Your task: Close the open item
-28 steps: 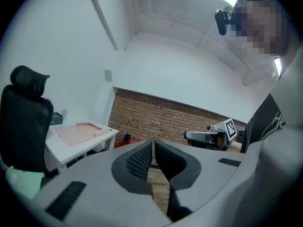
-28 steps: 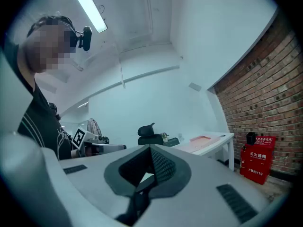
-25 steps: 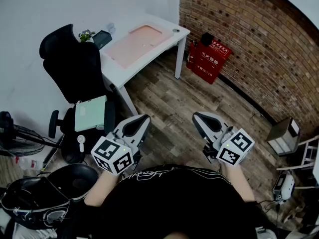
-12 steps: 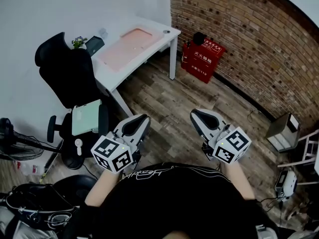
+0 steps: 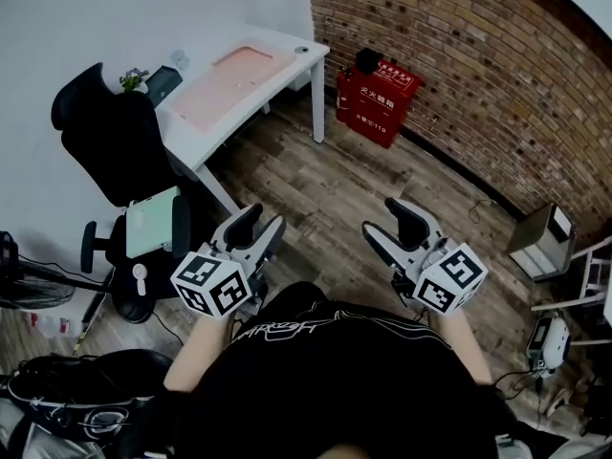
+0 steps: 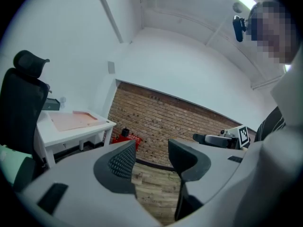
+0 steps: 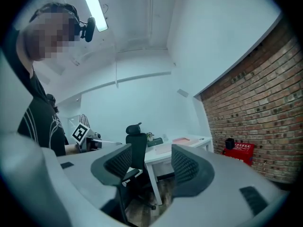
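- Floor fan (image 5: 21, 283): at the left edge of the head view, beside a black bag (image 5: 72, 390) in the lower left corner.
- Black office chair (image 5: 107, 140): upper left, pushed close to the white desk (image 5: 194, 137). A pale green flat item (image 5: 151, 224) lies on its seat.
- Desk top: carries a pink mat (image 5: 226, 76) and, at its far left end, a small plant (image 5: 132, 77).
- Left gripper (image 5: 262, 221): held low, centre left, in front of the person's black shirt (image 5: 325, 381), marker cube nearest the body, jaws aimed forward over the wooden floor (image 5: 325, 175). Jaws released and spread; only floor and brick wall (image 5: 459, 60) show between them.
- Red cabinet (image 5: 375, 90): upper centre, standing against the brick wall.
- Right gripper (image 5: 384, 218): centre right, level with the left one and apart from it, same forward pose. Jaws released and spread, nothing between them; the chair and desk show far beyond the gap.
- Grey hinged item (image 5: 541, 241): right edge, flap raised, well apart from both grippers. Whether it is the open item cannot be confirmed.
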